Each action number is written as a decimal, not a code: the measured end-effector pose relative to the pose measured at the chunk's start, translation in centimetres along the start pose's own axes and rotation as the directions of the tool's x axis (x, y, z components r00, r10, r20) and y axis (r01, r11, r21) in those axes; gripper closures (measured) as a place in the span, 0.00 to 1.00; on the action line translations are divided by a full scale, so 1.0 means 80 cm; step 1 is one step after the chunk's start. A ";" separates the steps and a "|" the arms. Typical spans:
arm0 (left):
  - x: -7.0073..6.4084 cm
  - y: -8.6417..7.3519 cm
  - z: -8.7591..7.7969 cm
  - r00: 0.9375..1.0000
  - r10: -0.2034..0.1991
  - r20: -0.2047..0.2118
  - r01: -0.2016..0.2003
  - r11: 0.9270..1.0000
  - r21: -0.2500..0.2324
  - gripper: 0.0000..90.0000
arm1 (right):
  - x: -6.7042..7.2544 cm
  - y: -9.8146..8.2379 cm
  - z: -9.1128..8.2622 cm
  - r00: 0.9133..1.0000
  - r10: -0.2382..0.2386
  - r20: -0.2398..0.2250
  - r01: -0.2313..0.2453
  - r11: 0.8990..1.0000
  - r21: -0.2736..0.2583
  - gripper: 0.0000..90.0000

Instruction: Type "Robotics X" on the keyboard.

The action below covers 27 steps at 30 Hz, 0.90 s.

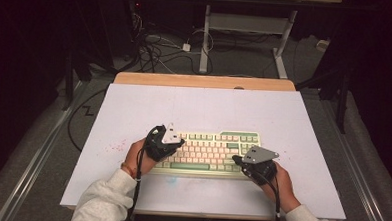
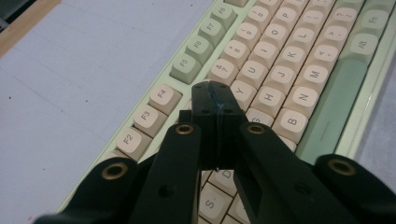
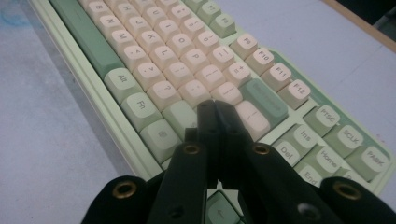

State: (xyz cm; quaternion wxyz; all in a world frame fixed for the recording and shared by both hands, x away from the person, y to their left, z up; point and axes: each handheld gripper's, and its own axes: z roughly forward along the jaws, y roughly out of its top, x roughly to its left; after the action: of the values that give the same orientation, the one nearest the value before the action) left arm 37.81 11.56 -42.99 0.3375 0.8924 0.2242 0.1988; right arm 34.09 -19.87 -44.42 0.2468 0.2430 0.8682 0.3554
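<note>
On the table: keyboard (image 1: 209, 152) sits flat at the near middle, long edge toward the person, so both hands reach it.
Left gripper (image 2: 216, 100): jaws pressed together, tip over the T/G keys, probably for poking one key.
Right gripper (image 3: 217, 112): jaws together too, nothing held, tip near Enter.

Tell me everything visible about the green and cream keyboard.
The pale green keyboard with cream and sage keycaps lies flat on the white table top, its long side facing the person. It looks plastic: a light green case, cream letter keys, and a darker green spacebar and function keys. The left gripper hovers over its left end and the right gripper over its right end, both with jaws shut; whether they press keys is unclear.
</note>
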 end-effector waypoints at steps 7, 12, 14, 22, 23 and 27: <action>-0.002 -0.003 -0.011 1.000 -0.002 -0.017 0.001 0.999 -0.042 0.98 | -0.005 0.001 -0.011 1.000 0.016 0.011 -0.015 1.000 -0.024 1.00; -0.003 -0.007 -0.015 1.000 0.002 -0.022 -0.003 0.999 -0.043 0.98 | -0.006 0.002 -0.015 1.000 0.015 0.011 -0.014 0.999 -0.035 1.00; -0.003 -0.009 -0.018 1.000 0.000 -0.025 -0.002 0.999 -0.052 0.98 | -0.007 0.002 -0.016 1.000 0.018 0.013 -0.018 0.999 -0.033 1.00; -0.001 -0.020 -0.025 0.999 -0.009 -0.045 0.006 0.997 -0.071 0.98 | -0.009 0.002 -0.018 1.000 0.024 0.014 -0.023 0.999 -0.039 1.00; -0.001 -0.022 -0.026 0.999 -0.012 -0.048 0.008 0.997 -0.078 0.98 | -0.010 0.002 -0.019 1.000 0.024 0.014 -0.023 0.999 -0.042 1.00; -0.001 -0.028 -0.031 0.997 -0.016 -0.071 0.009 0.996 -0.092 0.98 | -0.011 0.002 -0.022 1.000 0.027 0.015 -0.026 0.998 -0.049 1.00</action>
State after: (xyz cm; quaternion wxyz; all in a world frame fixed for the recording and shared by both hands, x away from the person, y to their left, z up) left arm 35.89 14.29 -42.82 0.3710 0.8669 0.2323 0.2385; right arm 33.76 -21.17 -42.97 0.2547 0.2511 0.8540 0.3779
